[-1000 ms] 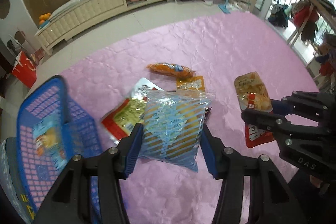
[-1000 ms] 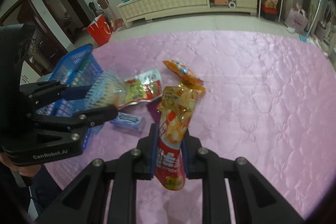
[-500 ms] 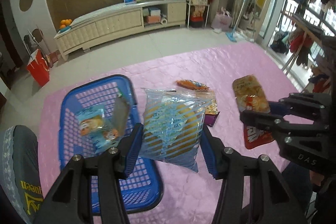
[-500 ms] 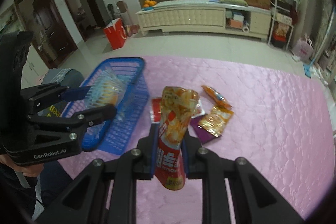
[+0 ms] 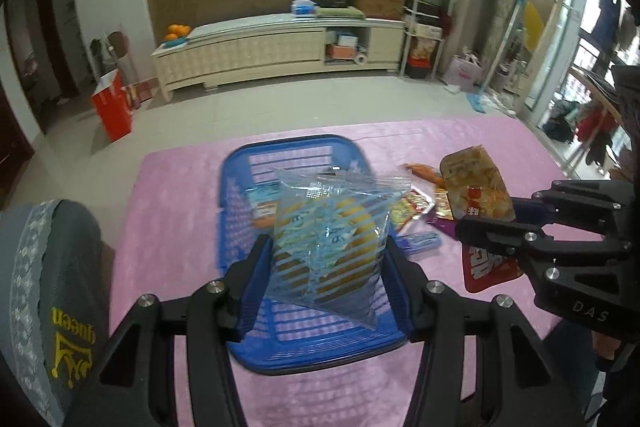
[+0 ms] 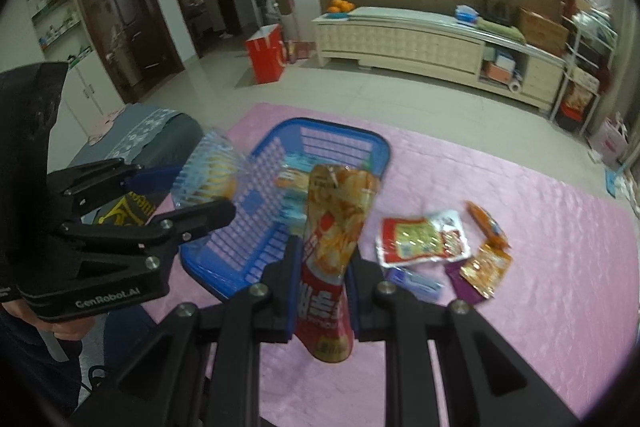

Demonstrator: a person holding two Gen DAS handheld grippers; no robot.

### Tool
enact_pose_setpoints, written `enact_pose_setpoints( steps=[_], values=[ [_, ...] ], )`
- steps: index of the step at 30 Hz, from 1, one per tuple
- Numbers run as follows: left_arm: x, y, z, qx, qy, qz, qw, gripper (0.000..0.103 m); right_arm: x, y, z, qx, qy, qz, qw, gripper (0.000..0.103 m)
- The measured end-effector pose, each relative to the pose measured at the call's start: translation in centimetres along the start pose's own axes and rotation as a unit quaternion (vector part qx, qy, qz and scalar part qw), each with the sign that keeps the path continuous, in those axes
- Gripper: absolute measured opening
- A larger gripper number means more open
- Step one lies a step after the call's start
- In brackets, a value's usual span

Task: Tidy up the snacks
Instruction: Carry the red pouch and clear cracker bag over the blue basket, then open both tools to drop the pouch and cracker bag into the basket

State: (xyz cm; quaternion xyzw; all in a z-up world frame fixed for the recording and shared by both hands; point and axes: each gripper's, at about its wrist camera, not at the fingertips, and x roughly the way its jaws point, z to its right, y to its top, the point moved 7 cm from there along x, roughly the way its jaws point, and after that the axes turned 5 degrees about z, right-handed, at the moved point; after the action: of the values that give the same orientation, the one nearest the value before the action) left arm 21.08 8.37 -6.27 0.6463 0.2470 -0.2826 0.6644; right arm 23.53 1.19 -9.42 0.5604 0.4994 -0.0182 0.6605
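Observation:
My left gripper [image 5: 326, 263] is shut on a clear blue-striped snack bag [image 5: 328, 231] and holds it above the blue basket [image 5: 236, 203]. The bag also shows in the right wrist view [image 6: 208, 179]. My right gripper [image 6: 322, 287] is shut on a tall red and orange chip bag [image 6: 332, 247], held just right of the basket [image 6: 340, 135]. The basket holds a few snack packs [image 6: 292, 183]. The chip bag also shows in the left wrist view [image 5: 476, 191].
Loose snacks lie on the pink quilt [image 6: 540, 267] right of the basket: a red and white pack [image 6: 420, 235], an orange pack [image 6: 486, 267], a purple pack [image 6: 460, 281], a blue pack [image 6: 416, 281] and an orange sausage pack [image 6: 486, 219]. A grey cushion [image 5: 48, 287] sits left.
Both grippers have moved left with their bags. The blue basket has come from the far left to under my left gripper. The loose snacks now lie to the right.

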Motion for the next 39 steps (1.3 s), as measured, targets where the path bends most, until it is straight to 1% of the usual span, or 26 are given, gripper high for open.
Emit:
enact_pose_setpoints(
  steps=[7, 14, 19, 29, 31, 33, 34, 35, 37, 39],
  values=[
    [0.0, -1.2, -4.3, -0.027, 0.015, -0.001, 0.9995, 0.051, 2.7, 0.1, -2.6, -0.017, 0.011, -0.016, 1.000, 0.024],
    [0.8, -2.8, -7.6, -0.054, 0.026, -0.009, 0.9982, 0.051, 7.4, -0.7, -4.7, -0.019, 0.033, -0.061, 0.997, 0.024],
    [1.6, -3.9, -9.0, -0.065, 0.026, -0.013, 0.9975, 0.051, 10.4, -1.6, -6.6, -0.021, 0.043, -0.090, 0.995, 0.024],
    [2.9, -5.6, -10.6, -0.086, 0.013, -0.027, 0.9959, 0.051, 14.3, -3.1, -7.8, -0.017, 0.031, -0.140, 0.990, 0.025],
    [3.0, -5.9, -10.9, -0.088, 0.012, -0.030, 0.9956, 0.051, 14.7, -3.4, -8.2, -0.021, 0.031, -0.143, 0.989, 0.025],
    [3.1, -5.9, -10.9, -0.090, 0.013, -0.032, 0.9954, 0.051, 15.0, -3.4, -8.6, -0.022, 0.036, -0.147, 0.988, 0.034],
    [3.1, -6.0, -11.0, -0.092, 0.013, -0.032, 0.9952, 0.051, 15.1, -3.5, -8.7, -0.023, 0.036, -0.151, 0.988, 0.046],
    [3.0, -6.1, -11.1, -0.094, 0.013, -0.032, 0.9950, 0.051, 15.2, -3.5, -8.8, -0.025, 0.036, -0.155, 0.987, 0.063],
    [2.6, -6.2, -11.2, -0.097, 0.014, -0.030, 0.9947, 0.051, 15.1, -3.4, -9.0, -0.032, 0.033, -0.153, 0.987, 0.080],
    [2.2, -6.1, -11.3, -0.098, 0.014, -0.027, 0.9947, 0.051, 14.6, -3.0, -9.0, -0.038, 0.019, -0.139, 0.989, 0.082]
  ],
)
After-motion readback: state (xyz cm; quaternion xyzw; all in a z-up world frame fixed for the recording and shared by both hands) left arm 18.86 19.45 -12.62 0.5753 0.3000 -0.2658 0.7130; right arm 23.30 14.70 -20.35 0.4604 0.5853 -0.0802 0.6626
